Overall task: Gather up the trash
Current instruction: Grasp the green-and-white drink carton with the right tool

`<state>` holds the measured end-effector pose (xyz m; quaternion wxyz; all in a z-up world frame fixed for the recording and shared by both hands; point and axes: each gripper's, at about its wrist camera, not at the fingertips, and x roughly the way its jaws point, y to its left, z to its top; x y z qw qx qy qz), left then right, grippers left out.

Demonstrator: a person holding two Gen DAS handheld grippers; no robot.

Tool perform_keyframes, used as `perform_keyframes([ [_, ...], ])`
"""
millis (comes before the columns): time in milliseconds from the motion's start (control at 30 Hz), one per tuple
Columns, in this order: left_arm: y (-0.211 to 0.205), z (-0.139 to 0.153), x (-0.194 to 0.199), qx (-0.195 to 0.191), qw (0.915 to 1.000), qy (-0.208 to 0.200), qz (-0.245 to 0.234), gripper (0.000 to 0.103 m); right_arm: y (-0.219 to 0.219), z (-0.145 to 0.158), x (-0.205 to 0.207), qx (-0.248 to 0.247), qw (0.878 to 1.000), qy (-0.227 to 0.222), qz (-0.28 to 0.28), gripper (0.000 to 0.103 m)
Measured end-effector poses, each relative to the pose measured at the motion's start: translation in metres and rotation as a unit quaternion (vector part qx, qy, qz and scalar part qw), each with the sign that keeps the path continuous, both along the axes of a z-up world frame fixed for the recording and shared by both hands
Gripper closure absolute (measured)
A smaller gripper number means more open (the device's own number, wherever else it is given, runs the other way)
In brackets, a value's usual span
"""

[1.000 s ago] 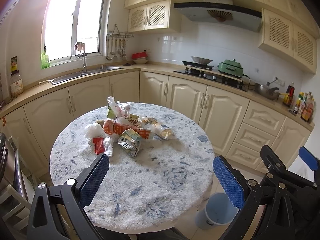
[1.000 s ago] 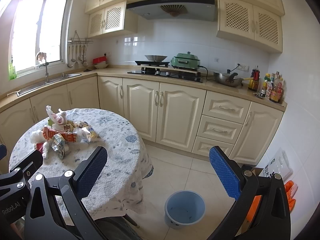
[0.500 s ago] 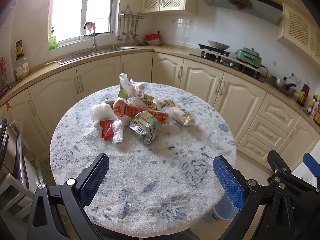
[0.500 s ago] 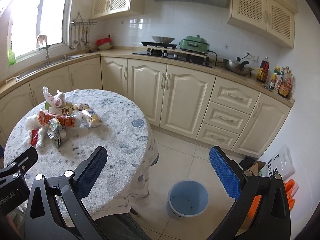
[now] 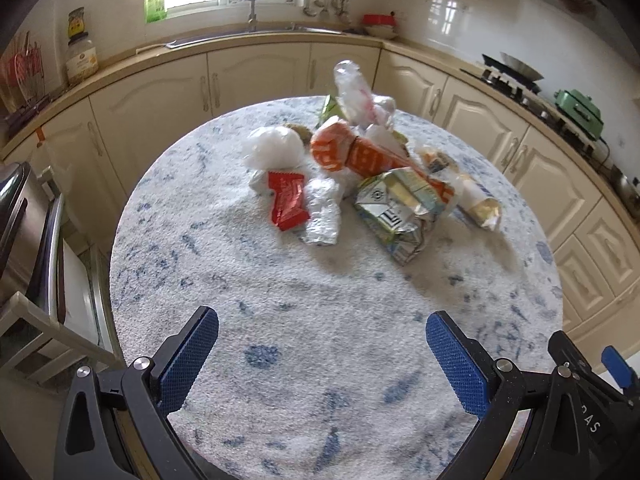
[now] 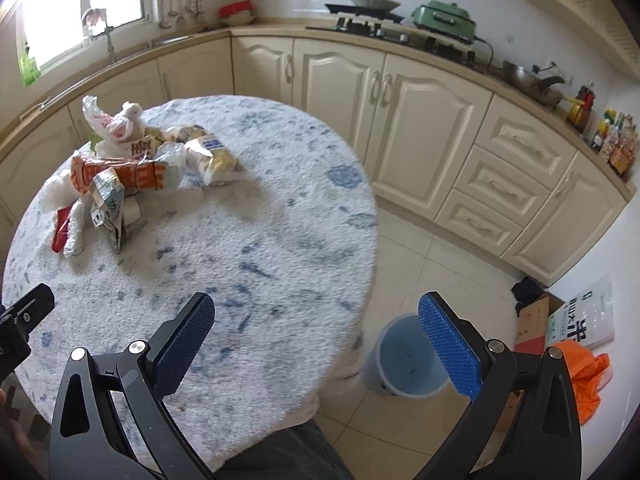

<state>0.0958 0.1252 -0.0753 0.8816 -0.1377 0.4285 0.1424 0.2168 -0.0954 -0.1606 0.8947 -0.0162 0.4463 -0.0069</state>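
Observation:
A pile of trash lies on the far half of the round table [image 5: 320, 340]: a red wrapper [image 5: 287, 199], an orange packet [image 5: 352, 155], a crumpled carton [image 5: 400, 210], a white plastic bag [image 5: 274, 147] and clear wrappers. The pile also shows in the right wrist view [image 6: 120, 168]. My left gripper [image 5: 322, 356] is open and empty over the table's near side, short of the pile. My right gripper [image 6: 316, 340] is open and empty over the table's right edge. A blue bin [image 6: 404, 360] stands on the floor beside the table.
Cream kitchen cabinets [image 6: 400, 112] curve round behind the table, with a sink and a stove on the counter. A cardboard box [image 6: 532, 320], a white bag and an orange bag [image 6: 580, 372] lie on the floor at right. A metal appliance [image 5: 24, 224] stands left of the table.
Both grippers have moved forward and tilted down toward the table; the trash pile looks larger and closer. Both stay open and empty.

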Motion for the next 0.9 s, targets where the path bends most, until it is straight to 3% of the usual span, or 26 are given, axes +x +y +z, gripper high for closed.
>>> perform_keyframes([
  [67, 0.012, -0.008, 0.007, -0.011, 0.9998, 0.008, 0.014, 0.001, 0.014, -0.007, 0.011, 0.015, 0.999, 0.016, 0.023, 0.0],
  [167, 0.034, -0.017, 0.017, -0.027, 0.9986, 0.013, 0.044, 0.001, 0.045, -0.013, 0.026, 0.0, 0.998, 0.026, 0.059, 0.0],
  [367, 0.074, -0.023, 0.022, -0.013, 0.9956, 0.006, 0.092, 0.001, 0.1, -0.017, 0.052, 0.018, 0.988, 0.044, 0.144, 0.0],
  [567, 0.094, -0.037, 0.031, -0.026, 0.9956, 0.016, 0.089, 0.001, 0.15, -0.025, 0.082, 0.01, 0.98, 0.038, 0.197, 0.0],
  [700, 0.106, -0.052, 0.042, -0.036, 0.9952, 0.025, 0.087, 0.002, 0.175, -0.028, 0.092, -0.011, 0.977, 0.006, 0.211, 0.002],
  [767, 0.11, -0.057, 0.046, -0.038, 0.9952, 0.031, 0.085, 0.002, 0.177, -0.031, 0.092, -0.008, 0.977, 0.003, 0.215, 0.01],
  [833, 0.111, -0.057, 0.047, -0.032, 0.9954, 0.031, 0.085, 0.002, 0.176, -0.036, 0.09, 0.019, 0.973, 0.018, 0.228, 0.041],
  [900, 0.112, -0.058, 0.046, -0.036, 0.9955, 0.028, 0.083, 0.002, 0.17, -0.041, 0.087, 0.031, 0.973, 0.031, 0.229, 0.051],
])
